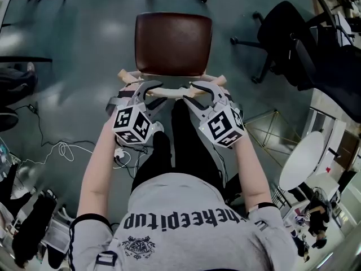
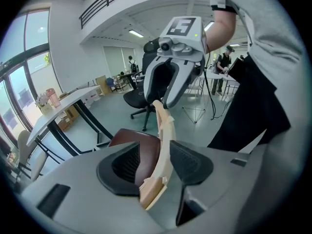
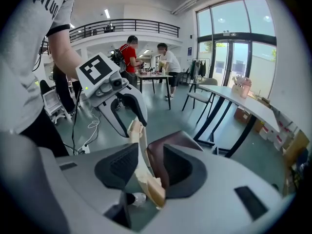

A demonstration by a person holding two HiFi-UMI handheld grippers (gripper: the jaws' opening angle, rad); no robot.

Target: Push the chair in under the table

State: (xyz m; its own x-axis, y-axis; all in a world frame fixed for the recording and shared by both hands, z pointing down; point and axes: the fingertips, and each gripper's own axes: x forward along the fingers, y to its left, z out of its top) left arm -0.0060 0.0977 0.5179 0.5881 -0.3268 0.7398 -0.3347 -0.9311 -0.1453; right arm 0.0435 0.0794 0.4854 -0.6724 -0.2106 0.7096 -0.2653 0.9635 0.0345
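A chair with a brown seat (image 1: 174, 43) stands on the grey floor in front of me, its pale wooden backrest rail (image 1: 169, 92) nearest to me. My left gripper (image 1: 148, 90) straddles the rail's left end and my right gripper (image 1: 200, 90) its right end. In the left gripper view the rail (image 2: 163, 140) runs between the open jaws of the left gripper (image 2: 155, 162), with a gap showing at the left pad. In the right gripper view the rail (image 3: 141, 155) passes between the right gripper's (image 3: 146, 167) open jaws. The white table (image 3: 239, 99) stands beyond the chair.
A black office chair (image 1: 293, 38) stands to the right. Cables (image 1: 62, 148) lie on the floor at the left. A small round white table (image 1: 302, 160) is at the right edge. People (image 3: 146, 57) stand by a table far back in the room.
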